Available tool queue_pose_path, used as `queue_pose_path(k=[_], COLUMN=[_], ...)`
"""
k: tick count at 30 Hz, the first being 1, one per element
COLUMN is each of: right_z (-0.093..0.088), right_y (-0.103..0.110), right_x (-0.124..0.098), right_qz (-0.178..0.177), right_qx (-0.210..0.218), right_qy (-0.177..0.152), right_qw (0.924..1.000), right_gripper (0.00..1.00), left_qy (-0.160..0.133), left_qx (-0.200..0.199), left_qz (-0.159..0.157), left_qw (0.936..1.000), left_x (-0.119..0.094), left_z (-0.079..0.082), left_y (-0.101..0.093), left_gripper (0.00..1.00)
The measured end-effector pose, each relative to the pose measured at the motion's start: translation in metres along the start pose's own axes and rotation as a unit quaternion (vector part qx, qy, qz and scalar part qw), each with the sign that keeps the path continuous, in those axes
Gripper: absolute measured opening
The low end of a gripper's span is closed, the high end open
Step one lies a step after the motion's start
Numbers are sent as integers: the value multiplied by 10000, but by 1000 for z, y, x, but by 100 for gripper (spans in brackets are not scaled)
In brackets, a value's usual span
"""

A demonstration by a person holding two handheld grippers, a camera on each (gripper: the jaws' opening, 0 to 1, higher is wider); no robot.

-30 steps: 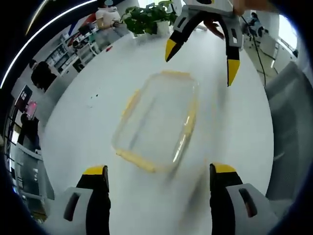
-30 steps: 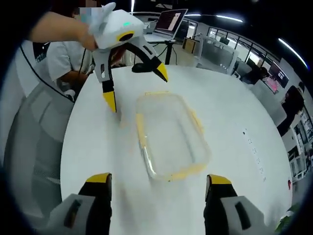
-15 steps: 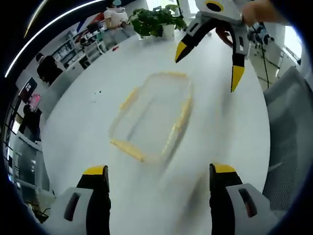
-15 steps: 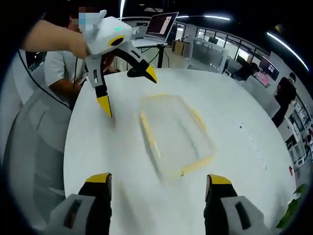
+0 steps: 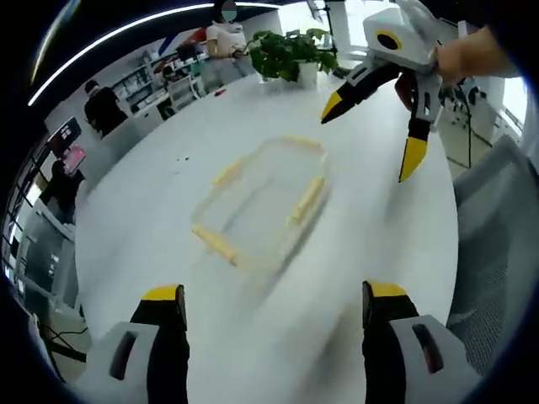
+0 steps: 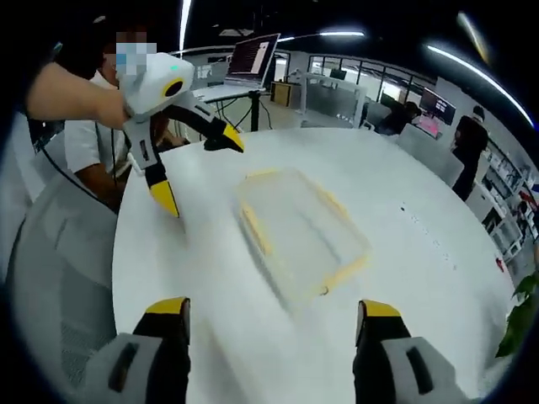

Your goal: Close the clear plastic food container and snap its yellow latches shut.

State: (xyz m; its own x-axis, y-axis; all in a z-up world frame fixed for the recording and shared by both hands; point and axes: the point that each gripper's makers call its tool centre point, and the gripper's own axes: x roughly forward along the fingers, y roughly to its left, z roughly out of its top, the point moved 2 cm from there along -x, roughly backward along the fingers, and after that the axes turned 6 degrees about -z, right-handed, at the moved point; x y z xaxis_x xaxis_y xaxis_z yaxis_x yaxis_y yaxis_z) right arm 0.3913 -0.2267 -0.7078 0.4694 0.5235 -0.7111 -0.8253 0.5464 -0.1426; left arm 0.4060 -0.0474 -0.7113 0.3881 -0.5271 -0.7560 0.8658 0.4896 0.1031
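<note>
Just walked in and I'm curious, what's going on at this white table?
A person holds a two-jaw gripper in each hand over a round white table. Between them lies a clear plastic food container with yellow latches. The left gripper and right gripper both hang open above the table, touching nothing. The pictures are too blurred to tell whether the latches are snapped.

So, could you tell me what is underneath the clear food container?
The container lies on the bare white table, which shows through its clear walls. Blur hides finer detail.
</note>
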Motion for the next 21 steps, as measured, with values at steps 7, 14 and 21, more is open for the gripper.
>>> queue_pose_path(k=[7,14,21], right_z=[0,-4,-11], right_y=[3,3,4], right_x=[-9,-19,-33], right_qz=[-334,-627,-848], right_qx=[201,425,779], right_qy=[-221,-403,-632], right_qw=[9990,9963,9913], right_gripper=[81,82,81], left_qy=[-314,-517,-604], left_qx=[-126,-290,-604], left_qz=[387,577,599], left_qw=[9987,9966,9945], left_x=[-12,-25,-34], left_z=[-7,-19,-36], left_y=[-3,-13,-31], left_gripper=[85,85,85])
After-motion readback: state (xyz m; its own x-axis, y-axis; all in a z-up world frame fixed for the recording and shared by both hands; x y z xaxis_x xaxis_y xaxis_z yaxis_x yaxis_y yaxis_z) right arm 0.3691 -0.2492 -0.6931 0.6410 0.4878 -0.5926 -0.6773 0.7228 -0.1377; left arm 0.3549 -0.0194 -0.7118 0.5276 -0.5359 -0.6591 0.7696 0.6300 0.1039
